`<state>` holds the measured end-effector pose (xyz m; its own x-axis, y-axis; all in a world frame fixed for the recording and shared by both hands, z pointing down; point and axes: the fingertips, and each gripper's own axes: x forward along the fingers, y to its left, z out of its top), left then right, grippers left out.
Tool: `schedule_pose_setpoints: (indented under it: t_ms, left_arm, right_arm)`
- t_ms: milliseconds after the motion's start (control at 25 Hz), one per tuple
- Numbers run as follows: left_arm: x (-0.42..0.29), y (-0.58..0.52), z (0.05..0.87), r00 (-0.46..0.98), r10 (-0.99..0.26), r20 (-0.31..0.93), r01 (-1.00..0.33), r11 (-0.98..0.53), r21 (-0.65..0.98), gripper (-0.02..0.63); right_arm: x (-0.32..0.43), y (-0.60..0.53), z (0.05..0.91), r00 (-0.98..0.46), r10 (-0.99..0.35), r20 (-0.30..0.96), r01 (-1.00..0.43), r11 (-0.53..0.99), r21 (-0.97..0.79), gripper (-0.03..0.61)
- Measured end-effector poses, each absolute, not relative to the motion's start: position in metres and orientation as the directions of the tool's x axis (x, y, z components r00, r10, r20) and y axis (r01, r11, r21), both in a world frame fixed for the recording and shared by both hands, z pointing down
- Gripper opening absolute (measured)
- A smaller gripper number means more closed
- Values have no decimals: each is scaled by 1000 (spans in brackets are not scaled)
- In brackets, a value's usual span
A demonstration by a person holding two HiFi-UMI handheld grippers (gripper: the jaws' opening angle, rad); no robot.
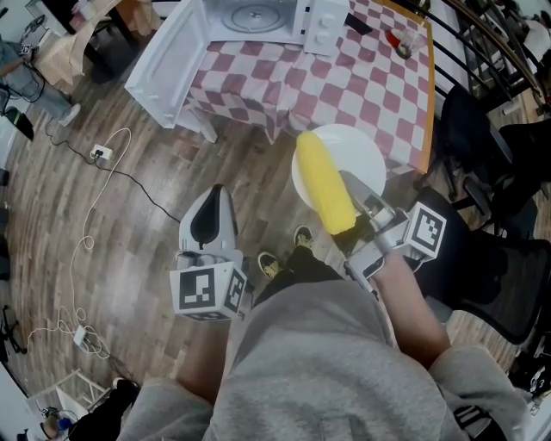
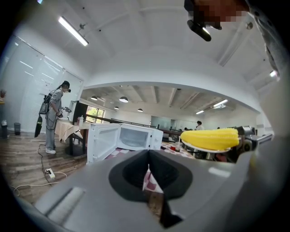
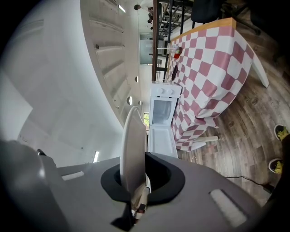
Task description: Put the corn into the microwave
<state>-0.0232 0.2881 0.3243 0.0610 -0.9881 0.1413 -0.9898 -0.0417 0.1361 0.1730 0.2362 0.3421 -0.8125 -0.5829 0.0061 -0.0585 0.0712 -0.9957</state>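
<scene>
A yellow corn cob (image 1: 325, 181) lies on a white plate (image 1: 366, 155), held level over the floor just before the checkered table (image 1: 344, 77). My right gripper (image 1: 362, 196) is shut on the plate's near rim; in the right gripper view the plate (image 3: 132, 149) stands edge-on between the jaws of the right gripper (image 3: 136, 199). The white microwave (image 1: 258, 17) stands on the table's far side, its door (image 1: 168, 60) swung wide open. My left gripper (image 1: 213, 200) hangs shut and empty to the plate's left. The left gripper view shows the corn (image 2: 210, 138) at right and the microwave (image 2: 136, 136) ahead.
A power strip with a white cable (image 1: 102, 153) lies on the wooden floor at left. A black chair (image 1: 508, 258) stands at right, with a railing beyond it. A small red item (image 1: 394, 39) sits on the table's far right. A person (image 2: 52, 115) stands far off at left.
</scene>
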Motion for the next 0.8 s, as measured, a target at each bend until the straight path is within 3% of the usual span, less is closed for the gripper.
schedule_pose_setpoints:
  t_ms: [800]
  left_arm:
    - [-33,230,323,59,-989,137,-992,-44,115,8]
  right_arm:
    - [158,183,356,-811,-585,12,-49,47,-998,7]
